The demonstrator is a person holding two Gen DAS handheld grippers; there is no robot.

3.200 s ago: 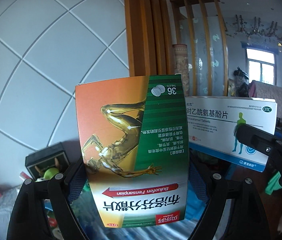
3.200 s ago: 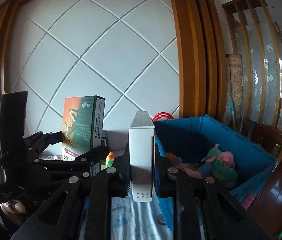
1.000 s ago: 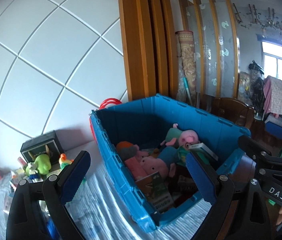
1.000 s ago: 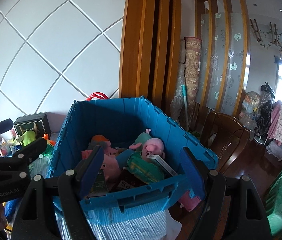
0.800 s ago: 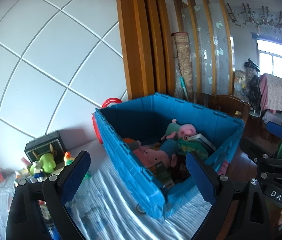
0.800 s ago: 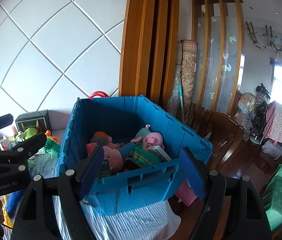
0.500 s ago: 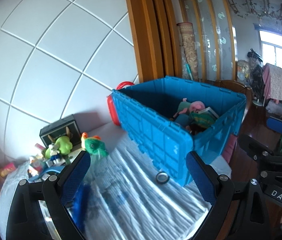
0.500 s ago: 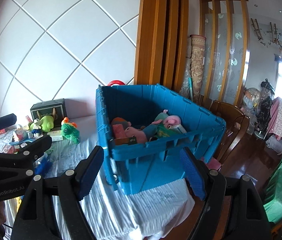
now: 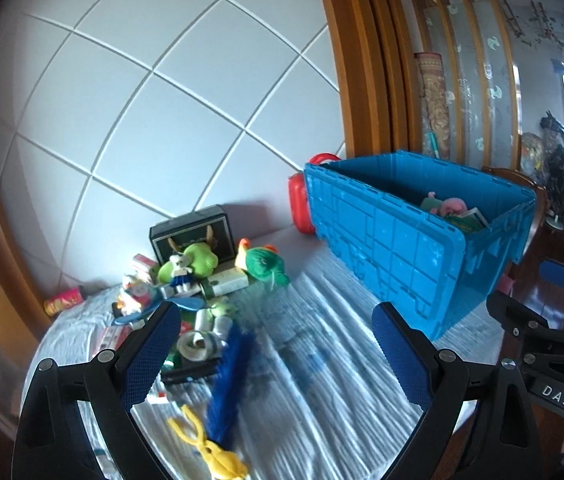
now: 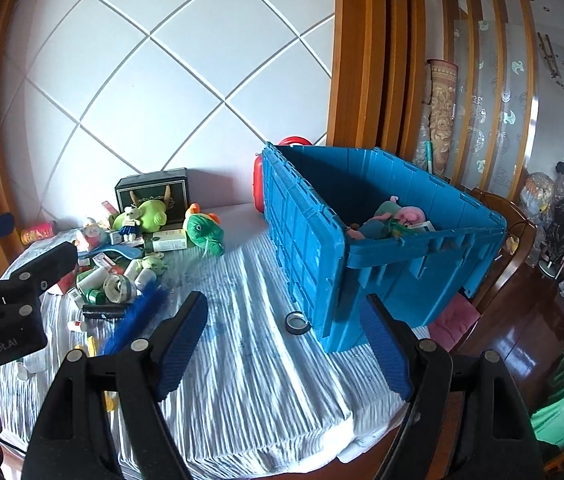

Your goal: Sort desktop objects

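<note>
A big blue plastic crate (image 10: 366,236) sits right of the loose toys, blue bristle brush (image 9: 227,376) nearest. Both the left gripper (image 9: 275,350) and right gripper (image 10: 284,344) gape empty above the cloth. I'd straddle the brush's handle squarely before closing.

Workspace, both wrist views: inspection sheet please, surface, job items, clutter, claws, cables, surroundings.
Surface: table under a pale striped cloth, rumpled.
Job's things: blue crate open at the table's right end, pink plush and boxes inside; unsorted pile at the left with green plush, blue brush, yellow clip, tape roll beside the crate.
Clutter: black box against the wall; red container behind the crate.
Grippers: left claw and right claw both open, empty.
Cables: nothing seen.
Surroundings: white quilted wall panel, wooden pillar, chair, window.
</note>
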